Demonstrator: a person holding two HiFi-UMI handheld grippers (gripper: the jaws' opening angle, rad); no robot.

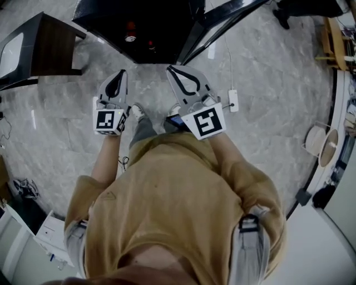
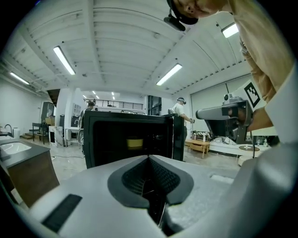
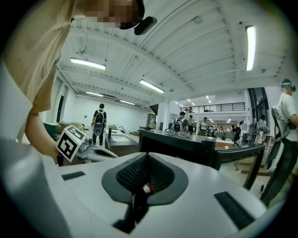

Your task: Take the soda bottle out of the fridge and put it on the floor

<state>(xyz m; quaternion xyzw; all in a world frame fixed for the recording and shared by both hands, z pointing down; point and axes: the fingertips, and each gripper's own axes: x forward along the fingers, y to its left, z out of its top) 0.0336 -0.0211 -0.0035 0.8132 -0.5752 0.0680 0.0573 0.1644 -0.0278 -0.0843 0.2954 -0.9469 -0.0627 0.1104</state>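
Note:
The black fridge [image 1: 105, 16] stands open in front of me, its door [image 1: 222, 16] swung out to the right. Inside it a bottle with a red top [image 1: 130, 32] stands upright, with a second small red-topped item [image 1: 150, 44] beside it. My left gripper [image 1: 120, 73] is shut and empty, held short of the fridge opening. The right gripper [image 1: 172, 68] is beside it, its jaws together with nothing held. In the left gripper view the shut left gripper [image 2: 149, 158] points at the dark fridge interior [image 2: 130, 139], where a yellow item [image 2: 135, 142] shows. The right gripper [image 3: 147, 155] faces the fridge top.
A dark wooden cabinet [image 1: 47, 47] with a white sink stands at the left. A white power strip [image 1: 233, 101] and its cable lie on the marble floor to the right. Round stools [image 1: 322, 146] stand far right. Other people [image 3: 99, 122] are in the background.

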